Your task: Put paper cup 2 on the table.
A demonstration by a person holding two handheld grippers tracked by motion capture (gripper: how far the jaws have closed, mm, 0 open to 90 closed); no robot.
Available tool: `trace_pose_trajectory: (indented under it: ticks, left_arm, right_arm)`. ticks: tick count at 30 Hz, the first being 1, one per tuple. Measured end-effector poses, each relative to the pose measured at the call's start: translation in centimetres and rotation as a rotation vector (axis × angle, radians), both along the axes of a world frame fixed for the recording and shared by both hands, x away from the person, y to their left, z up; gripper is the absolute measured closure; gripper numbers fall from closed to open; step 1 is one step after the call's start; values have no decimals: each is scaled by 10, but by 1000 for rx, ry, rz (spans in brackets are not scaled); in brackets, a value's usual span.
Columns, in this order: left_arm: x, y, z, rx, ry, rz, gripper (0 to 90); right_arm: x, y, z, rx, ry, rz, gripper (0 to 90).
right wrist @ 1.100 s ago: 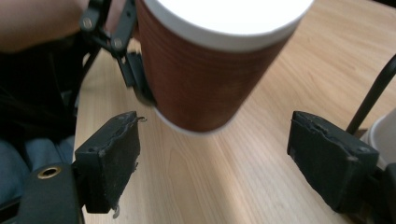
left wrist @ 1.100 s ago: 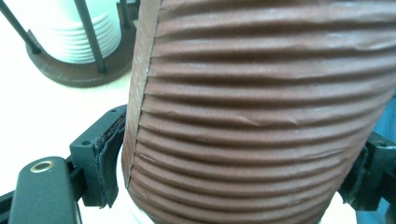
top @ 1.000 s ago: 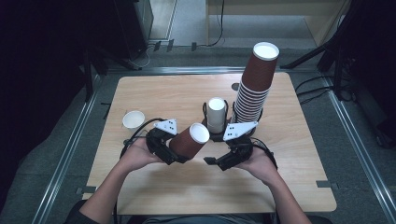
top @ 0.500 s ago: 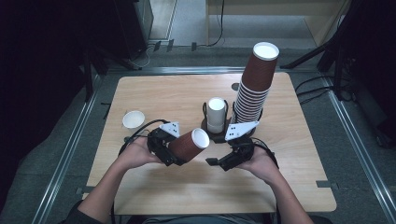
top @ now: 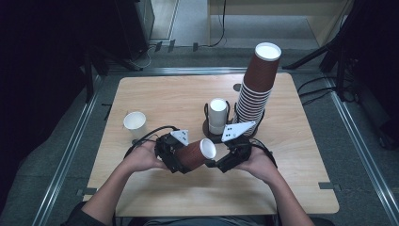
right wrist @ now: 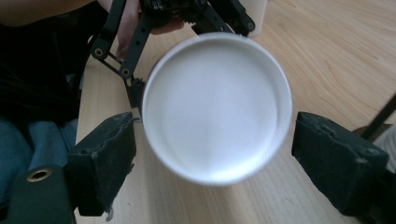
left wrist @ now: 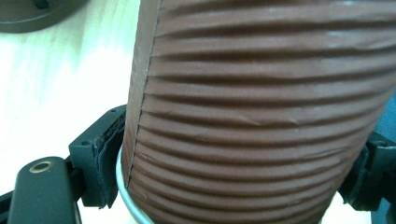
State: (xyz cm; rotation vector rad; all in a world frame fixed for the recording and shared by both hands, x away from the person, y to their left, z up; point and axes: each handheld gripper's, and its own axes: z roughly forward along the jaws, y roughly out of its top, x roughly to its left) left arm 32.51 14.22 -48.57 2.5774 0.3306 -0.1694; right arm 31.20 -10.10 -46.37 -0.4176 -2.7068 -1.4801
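Gripping the ribbed brown cup (top: 193, 154) sideways, the left hand-held gripper (top: 175, 155) is clenched on it. Right hand-held gripper (top: 217, 163) stands released, jaws flanking its white rim

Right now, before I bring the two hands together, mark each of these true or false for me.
1. The left gripper is shut on the brown ribbed cup. True: in the left gripper view its pads press on both sides of the cup.
2. The held cup stands upright. False: it lies tilted on its side, its white end facing the right gripper.
3. The right gripper's jaws are clamped on the cup. False: they stand open on either side of the white end, with gaps.
4. A tall stack of brown cups stands at the table's far right. True.
5. The single white cup sits inside the black holder. False: it stands alone on the table, at the left.
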Motion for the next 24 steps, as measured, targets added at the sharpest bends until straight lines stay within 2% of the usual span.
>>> trace_pose_trajectory:
  ticks: [2,5,7,13,15,18,22,23,24]
  left_arm:
    - [-1,-3,-1,4,21,-9,123]
    - [-2,-5,-2,9,27,-22,120]
    - [-2,-5,-3,9,36,-21,114]
    - [-5,-4,-2,3,23,-22,86]
    - [-4,-3,-1,-19,19,-14,67]
    - [-3,-1,3,-64,14,24,4]
    - [-2,3,8,-105,-23,54,0]
    - [-2,3,8,-105,-23,54,0]
    - [0,6,10,-132,-17,68,0]
  right_arm:
    - [0,5,0,-9,-1,14,143]
    - [-1,11,-1,-30,2,31,147]
    - [-2,13,-2,-50,-10,46,218]
    - [-3,13,0,-53,14,61,237]
    - [-3,13,1,-46,11,62,236]
    - [-1,9,4,-26,14,45,236]
    - [0,3,6,-5,9,19,236]
    - [1,1,6,2,0,14,236]
    - [1,0,7,7,1,5,236]
